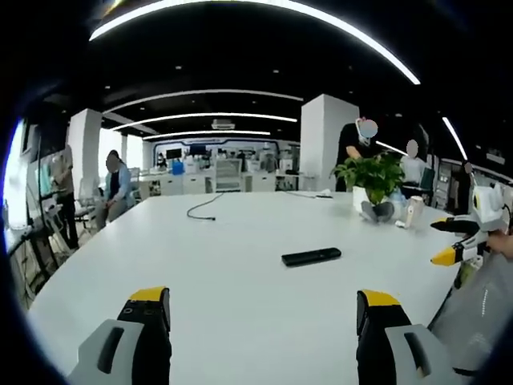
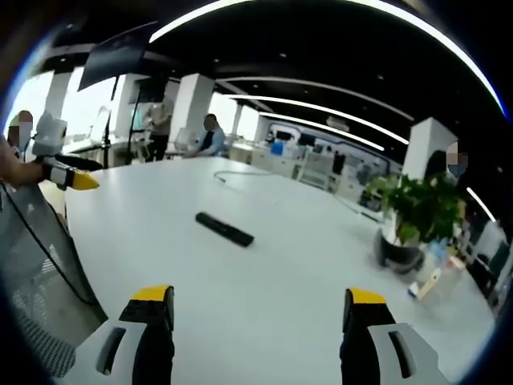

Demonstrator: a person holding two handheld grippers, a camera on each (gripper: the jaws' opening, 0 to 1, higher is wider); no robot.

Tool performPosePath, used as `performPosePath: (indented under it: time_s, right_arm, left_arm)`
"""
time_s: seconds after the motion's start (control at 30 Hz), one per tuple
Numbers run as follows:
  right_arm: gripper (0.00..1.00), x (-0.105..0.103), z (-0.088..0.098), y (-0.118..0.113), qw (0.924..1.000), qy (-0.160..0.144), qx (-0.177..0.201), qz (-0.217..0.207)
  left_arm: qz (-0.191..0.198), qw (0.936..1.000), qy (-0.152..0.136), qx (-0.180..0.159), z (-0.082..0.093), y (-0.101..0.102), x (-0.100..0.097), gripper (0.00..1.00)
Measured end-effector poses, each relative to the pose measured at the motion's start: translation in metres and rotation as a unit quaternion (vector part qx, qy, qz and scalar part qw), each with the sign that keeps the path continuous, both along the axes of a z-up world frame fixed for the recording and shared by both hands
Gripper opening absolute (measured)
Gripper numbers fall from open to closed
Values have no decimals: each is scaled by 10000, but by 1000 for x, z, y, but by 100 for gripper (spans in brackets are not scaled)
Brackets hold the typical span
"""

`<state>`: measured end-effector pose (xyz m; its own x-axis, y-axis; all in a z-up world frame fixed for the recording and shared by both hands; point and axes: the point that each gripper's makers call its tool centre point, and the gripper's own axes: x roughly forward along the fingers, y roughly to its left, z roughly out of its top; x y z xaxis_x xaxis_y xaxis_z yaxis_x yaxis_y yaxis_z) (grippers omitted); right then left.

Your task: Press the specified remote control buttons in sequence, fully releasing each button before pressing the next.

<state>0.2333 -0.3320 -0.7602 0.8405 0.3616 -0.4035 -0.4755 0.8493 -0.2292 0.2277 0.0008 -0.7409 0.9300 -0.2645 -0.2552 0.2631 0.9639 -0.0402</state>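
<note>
remote control: a slim black bar [image 1: 311,257] lying flat on the white table [image 1: 224,281], out in the bare middle of the top, well apart from everything else; in the right gripper view it shows as a dark strip [image 2: 225,228].
landmark: places here are given from the remote control.
potted plant: green, in a pale pot [image 1: 372,183], beyond the remote control and off to one side, well apart from it.
cable: a thin dark lead [image 1: 207,205] on the table, beyond the remote control and to the other side.
left gripper: [image 1: 264,309] short of the remote control and apart from it, jaws spread wide with nothing between them; it also shows at the edge of the right gripper view [image 2: 74,175].
right gripper: [image 2: 263,309] near side of the remote control, apart from it, jaws spread wide and empty; seen from the left gripper view [image 1: 457,241] it sits off beside the remote control's end.
handling, judged: looks light, rigid, smooth plastic, likely to skid or pivot on the slick top if pushed off-centre.
where to take hold, judged: steady the long edges with one gripper, press straight down with a single jaw tip of the other; buttons are too small to make out.
</note>
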Motion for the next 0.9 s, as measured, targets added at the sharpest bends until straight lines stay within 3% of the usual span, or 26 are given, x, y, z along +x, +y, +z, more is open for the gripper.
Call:
performPosePath:
  time_s: [0.17, 0.4, 0.47, 0.6, 0.7, 0.9]
  right_arm:
    - [87, 2, 0, -3, 10000, -24, -82, -46]
    - [89, 5, -5, -11, 9996, 100, -108, -231]
    - [88, 5, -6, -14, 9994, 132, -97, -297]
    - [88, 7, -2, -22, 9987, 57, 7, -515]
    - [88, 7, -4, -23, 9985, 90, 5, -540]
    - [85, 5, -10, -20, 9988, 190, -224, -403]
  left_arm:
    - [-108, 9985, -332, -426, 15, -6, 1, 100]
    - [-243, 9980, -232, -528, 13, -11, 0, 100]
    - [-400, 9980, 100, -475, 2, -15, -3, 97]
    - [-375, 9985, -75, -392, 7, -14, -2, 96]
    - [-462, 9980, 46, -428, 3, -18, -3, 96]
    - [-357, 9992, 75, -166, 0, -13, -3, 96]
